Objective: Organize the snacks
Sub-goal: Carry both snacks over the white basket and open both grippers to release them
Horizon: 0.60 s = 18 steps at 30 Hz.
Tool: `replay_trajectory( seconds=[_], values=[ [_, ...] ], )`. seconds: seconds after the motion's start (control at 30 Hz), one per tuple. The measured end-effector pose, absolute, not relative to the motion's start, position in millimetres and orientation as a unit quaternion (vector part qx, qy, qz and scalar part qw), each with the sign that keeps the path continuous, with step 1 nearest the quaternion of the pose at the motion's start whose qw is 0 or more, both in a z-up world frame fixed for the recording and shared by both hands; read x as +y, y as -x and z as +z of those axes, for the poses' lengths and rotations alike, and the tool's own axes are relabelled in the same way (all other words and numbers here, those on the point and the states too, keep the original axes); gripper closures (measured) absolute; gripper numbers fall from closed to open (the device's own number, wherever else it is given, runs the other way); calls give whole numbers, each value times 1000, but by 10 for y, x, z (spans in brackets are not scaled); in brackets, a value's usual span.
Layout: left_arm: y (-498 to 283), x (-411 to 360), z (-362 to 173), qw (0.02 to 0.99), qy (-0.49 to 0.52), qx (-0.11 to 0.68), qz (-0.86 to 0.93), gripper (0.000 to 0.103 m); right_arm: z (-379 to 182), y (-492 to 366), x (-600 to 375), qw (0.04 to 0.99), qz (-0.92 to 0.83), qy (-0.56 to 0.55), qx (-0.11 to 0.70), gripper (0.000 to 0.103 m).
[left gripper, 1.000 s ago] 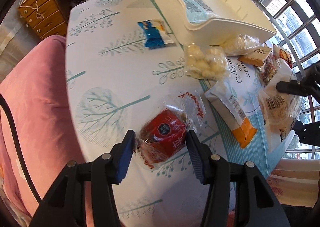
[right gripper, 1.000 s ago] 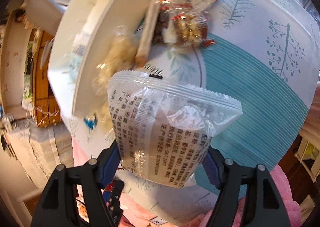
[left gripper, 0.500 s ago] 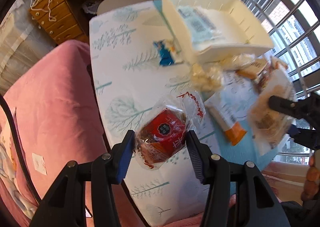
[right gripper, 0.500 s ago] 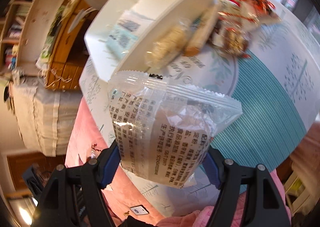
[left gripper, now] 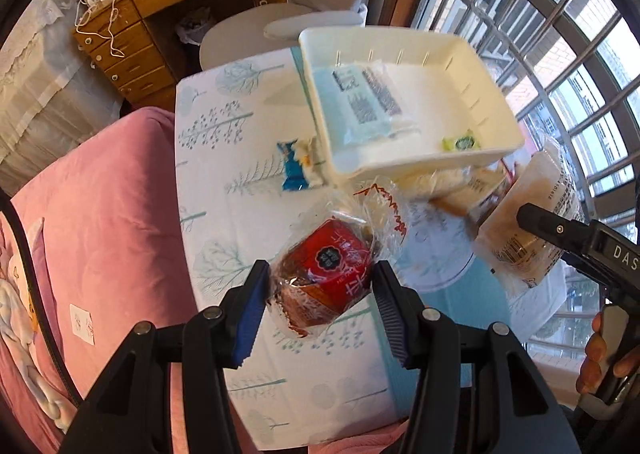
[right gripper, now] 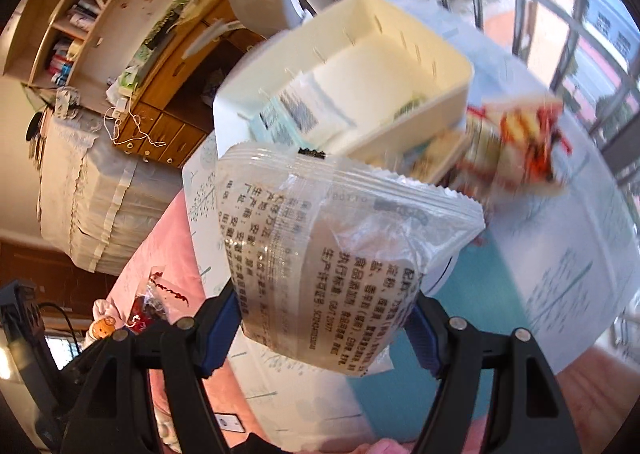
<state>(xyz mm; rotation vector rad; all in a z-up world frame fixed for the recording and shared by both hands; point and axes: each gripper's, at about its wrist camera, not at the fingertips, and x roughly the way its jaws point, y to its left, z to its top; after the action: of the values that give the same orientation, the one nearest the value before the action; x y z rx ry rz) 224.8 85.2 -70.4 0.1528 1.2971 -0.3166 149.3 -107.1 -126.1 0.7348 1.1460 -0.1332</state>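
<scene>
left gripper [left gripper: 320, 288] fingers clamp a red-labelled snack pack [left gripper: 326, 274] above the table [left gripper: 248, 157]. right gripper [right gripper: 326, 318] fingers clamp a clear printed bag [right gripper: 332, 254] near the white bin [right gripper: 360, 65]

Both wrist views look steeply down from above; share white bin [left gripper: 408, 101] [right gripper: 360, 65]

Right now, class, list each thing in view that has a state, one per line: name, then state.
Left claw: shut on the red snack pack, held above the table.
Right claw: shut on the clear printed packet, also off the table.
White bin: upright, open-topped, partly filled.
Blue snack: lying flat beside the bin.
</scene>
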Motion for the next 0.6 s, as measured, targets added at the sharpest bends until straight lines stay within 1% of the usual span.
replay_trajectory(
  seconds=[0.23, 0.6],
  values=[
    [-2444, 452, -501, 803, -40, 579, -136, 52, -1076, -1744, -1546, 796, -43, -305, 521, 29],
    [-2832, -176, -455, 826, 9, 549, -131, 51, -1018, -2291, -2095, 815, 10, -271, 512, 29]
  ],
)
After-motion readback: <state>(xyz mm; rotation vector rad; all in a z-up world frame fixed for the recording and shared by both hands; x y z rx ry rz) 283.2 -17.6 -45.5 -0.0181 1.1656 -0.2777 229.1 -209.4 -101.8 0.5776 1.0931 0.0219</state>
